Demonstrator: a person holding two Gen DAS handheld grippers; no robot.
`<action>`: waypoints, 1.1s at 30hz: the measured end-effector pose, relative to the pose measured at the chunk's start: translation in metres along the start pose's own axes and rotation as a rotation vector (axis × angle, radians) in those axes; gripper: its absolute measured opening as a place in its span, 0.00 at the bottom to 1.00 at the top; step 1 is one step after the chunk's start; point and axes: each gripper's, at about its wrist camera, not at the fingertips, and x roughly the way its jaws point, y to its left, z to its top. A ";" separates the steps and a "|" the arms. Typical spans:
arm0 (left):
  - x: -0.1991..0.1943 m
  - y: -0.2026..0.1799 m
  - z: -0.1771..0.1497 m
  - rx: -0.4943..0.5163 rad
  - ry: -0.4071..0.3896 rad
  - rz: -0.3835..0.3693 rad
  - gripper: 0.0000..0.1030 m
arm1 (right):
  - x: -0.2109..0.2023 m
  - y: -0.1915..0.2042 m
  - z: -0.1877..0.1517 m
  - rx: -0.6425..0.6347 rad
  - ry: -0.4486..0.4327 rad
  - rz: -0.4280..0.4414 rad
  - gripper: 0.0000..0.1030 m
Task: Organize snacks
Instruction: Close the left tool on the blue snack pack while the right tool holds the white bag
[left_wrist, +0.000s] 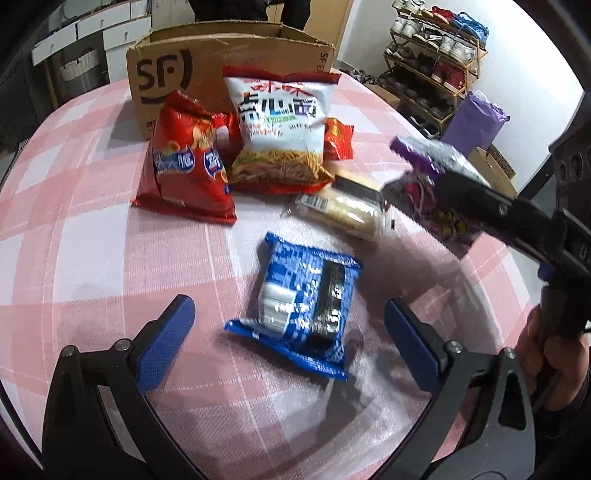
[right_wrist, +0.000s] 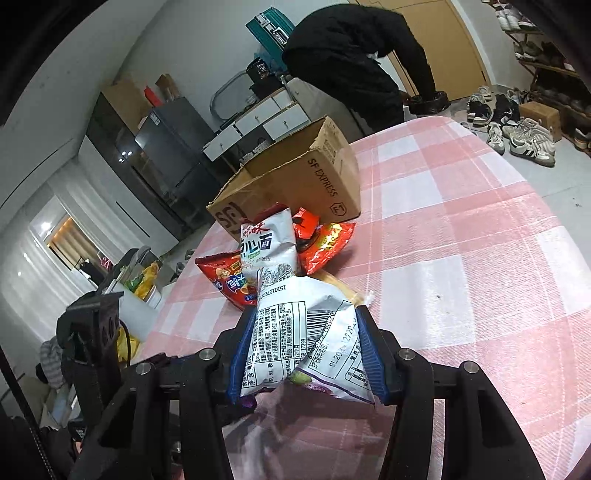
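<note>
My left gripper (left_wrist: 290, 332) is open, low over the table, its blue pads either side of a blue snack pack (left_wrist: 299, 306) without touching it. My right gripper (right_wrist: 304, 350) is shut on a purple and silver snack bag (right_wrist: 295, 332), held above the table; it shows at the right of the left wrist view (left_wrist: 432, 184). On the table lie a red chip bag (left_wrist: 188, 162), a white noodle snack bag (left_wrist: 280, 129), a small red packet (left_wrist: 338, 138) and a clear pack of crackers (left_wrist: 343, 210). An open SF cardboard box (left_wrist: 177, 70) stands behind them.
The pink checked tablecloth (left_wrist: 92, 258) covers the round table. A shoe rack (left_wrist: 436, 62) and a purple bag (left_wrist: 472, 122) stand beyond the far right edge. A person in black (right_wrist: 354, 62) bends over behind the box near white drawers.
</note>
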 end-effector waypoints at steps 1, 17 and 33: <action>0.001 0.000 0.002 0.000 0.001 0.001 0.99 | -0.001 -0.001 -0.001 0.002 0.001 -0.003 0.51; -0.001 0.000 0.008 0.050 0.003 -0.068 0.40 | -0.001 -0.001 -0.006 0.006 0.011 -0.010 0.51; -0.038 0.020 0.001 0.023 -0.036 -0.064 0.40 | 0.004 0.011 0.002 -0.031 0.010 -0.004 0.51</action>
